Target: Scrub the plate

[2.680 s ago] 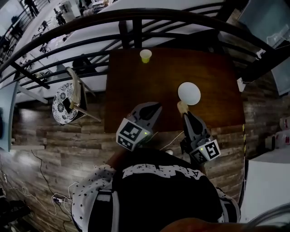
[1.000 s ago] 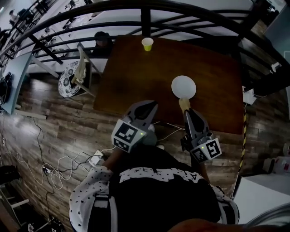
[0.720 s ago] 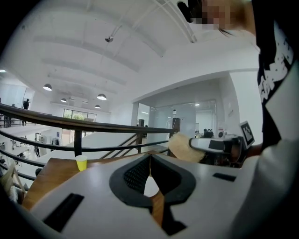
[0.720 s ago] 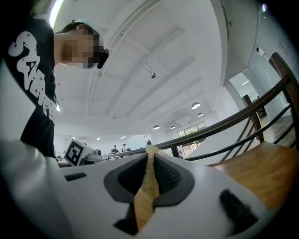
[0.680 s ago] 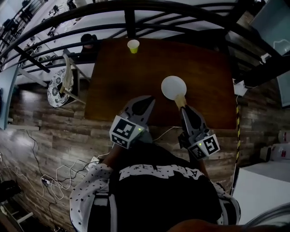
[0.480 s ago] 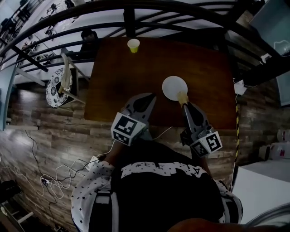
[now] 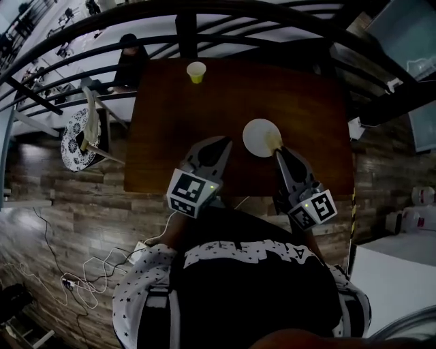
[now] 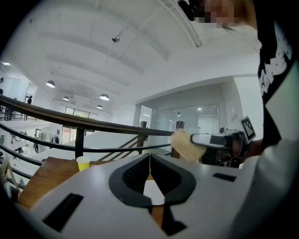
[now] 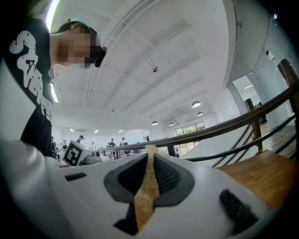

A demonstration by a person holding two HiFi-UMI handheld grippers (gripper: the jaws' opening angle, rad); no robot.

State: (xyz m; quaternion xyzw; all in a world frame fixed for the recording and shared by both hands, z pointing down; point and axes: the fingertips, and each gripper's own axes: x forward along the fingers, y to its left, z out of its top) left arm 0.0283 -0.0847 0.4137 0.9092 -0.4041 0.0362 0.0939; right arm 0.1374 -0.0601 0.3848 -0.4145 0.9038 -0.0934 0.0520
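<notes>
A white plate [image 7: 256, 136] lies on the brown wooden table [image 7: 306, 102], right of its middle. My right gripper [image 7: 278, 153] is shut on a tan sponge [image 7: 273, 142], which sits over the plate's right edge. In the right gripper view the sponge [image 9: 147, 184] is pinched flat between the jaws [image 9: 150, 163]. My left gripper [image 7: 223, 142] hovers just left of the plate, shut with nothing in it. In the left gripper view its jaws [image 8: 150, 161] meet, and the sponge [image 8: 186, 145] shows to the right.
A yellow paper cup [image 7: 196, 71] stands at the table's far edge, also in the left gripper view [image 8: 83, 163]. A dark metal railing [image 7: 225, 13] runs behind the table. A chair with a patterned seat [image 7: 76, 142] stands left of the table, and cables [image 7: 82, 283] lie on the plank floor.
The right gripper has carried the sponge from the plate's near edge onto its right edge. The left gripper has kept its place left of the plate. The head view has shifted.
</notes>
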